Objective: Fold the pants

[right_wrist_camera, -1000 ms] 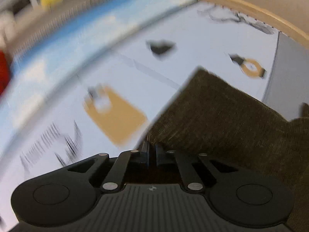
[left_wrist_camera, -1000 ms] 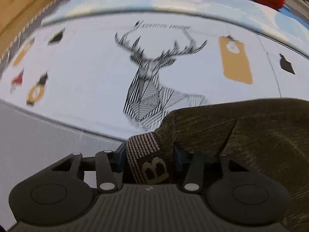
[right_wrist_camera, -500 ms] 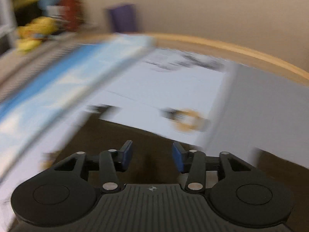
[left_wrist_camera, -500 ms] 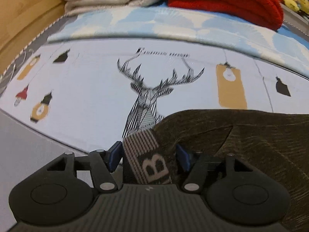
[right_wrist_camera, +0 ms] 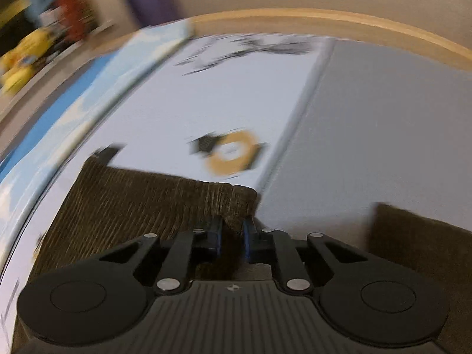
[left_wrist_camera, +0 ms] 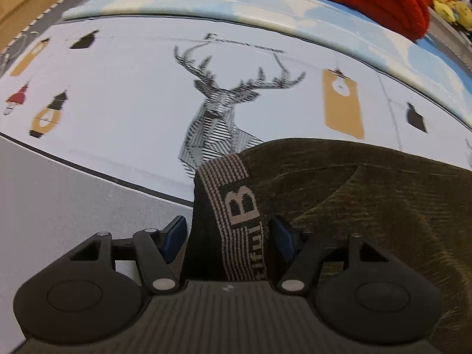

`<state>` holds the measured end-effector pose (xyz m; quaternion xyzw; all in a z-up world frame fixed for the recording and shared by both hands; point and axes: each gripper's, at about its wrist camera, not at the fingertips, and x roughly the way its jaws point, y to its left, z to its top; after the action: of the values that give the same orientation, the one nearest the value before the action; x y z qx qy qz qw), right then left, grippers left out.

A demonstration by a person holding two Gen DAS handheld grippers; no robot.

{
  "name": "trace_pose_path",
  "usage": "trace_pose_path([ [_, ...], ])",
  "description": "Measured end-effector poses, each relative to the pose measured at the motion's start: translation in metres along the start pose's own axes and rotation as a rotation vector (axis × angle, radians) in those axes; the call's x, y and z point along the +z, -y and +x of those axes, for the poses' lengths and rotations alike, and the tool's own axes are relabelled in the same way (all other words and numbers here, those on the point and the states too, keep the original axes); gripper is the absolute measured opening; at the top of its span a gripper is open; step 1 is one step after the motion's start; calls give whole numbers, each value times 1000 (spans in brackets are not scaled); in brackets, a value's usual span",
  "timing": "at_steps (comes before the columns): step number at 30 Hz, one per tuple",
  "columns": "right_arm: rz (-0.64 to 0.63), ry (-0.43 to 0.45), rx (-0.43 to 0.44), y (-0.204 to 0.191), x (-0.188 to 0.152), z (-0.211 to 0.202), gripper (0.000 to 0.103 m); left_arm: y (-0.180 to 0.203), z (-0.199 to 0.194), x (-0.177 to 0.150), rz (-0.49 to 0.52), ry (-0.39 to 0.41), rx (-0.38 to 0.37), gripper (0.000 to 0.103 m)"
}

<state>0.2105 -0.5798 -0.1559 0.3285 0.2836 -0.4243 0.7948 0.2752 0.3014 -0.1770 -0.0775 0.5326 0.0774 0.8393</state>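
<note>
The left gripper (left_wrist_camera: 227, 236) stands open, its blue pads clear on either side of the striped waistband (left_wrist_camera: 236, 206), which lies between them unpinched. The right gripper (right_wrist_camera: 232, 237) is closing, its jaws nearly together over the corner of the pants (right_wrist_camera: 153, 203); that view is blurred, so I cannot be sure the pads press the cloth yet, though fabric does sit between them. The pants (left_wrist_camera: 368, 206), a dark olive ribbed knit, lie spread on the bed sheet (left_wrist_camera: 124, 103) printed with a deer and lanterns. They look soft, limp and light: they will drape and sag from any held point and slide little on cotton. The elastic waistband and the thicker hem corners seem the firmest places to pinch.
</note>
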Motion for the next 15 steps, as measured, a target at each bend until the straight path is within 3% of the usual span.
trace_pose_path([
  [2,39,-4,-21,9,-1,-4,17,3,-4,-2,17,-22,-5,71],
  [5,18,-50,26,10,4,-16,23,0,-17,-11,36,-60,-32,74],
  [8,-15,2,91,15,14,-55,35,-14,-30,-29,23,-148,-64,76],
  [9,-14,9,124,20,18,-70,40,-21,-34,-38,16,-180,-63,76],
  [15,3,35,337,63,26,-154,41,-53,-53,-99,3,-243,-126,74],
])
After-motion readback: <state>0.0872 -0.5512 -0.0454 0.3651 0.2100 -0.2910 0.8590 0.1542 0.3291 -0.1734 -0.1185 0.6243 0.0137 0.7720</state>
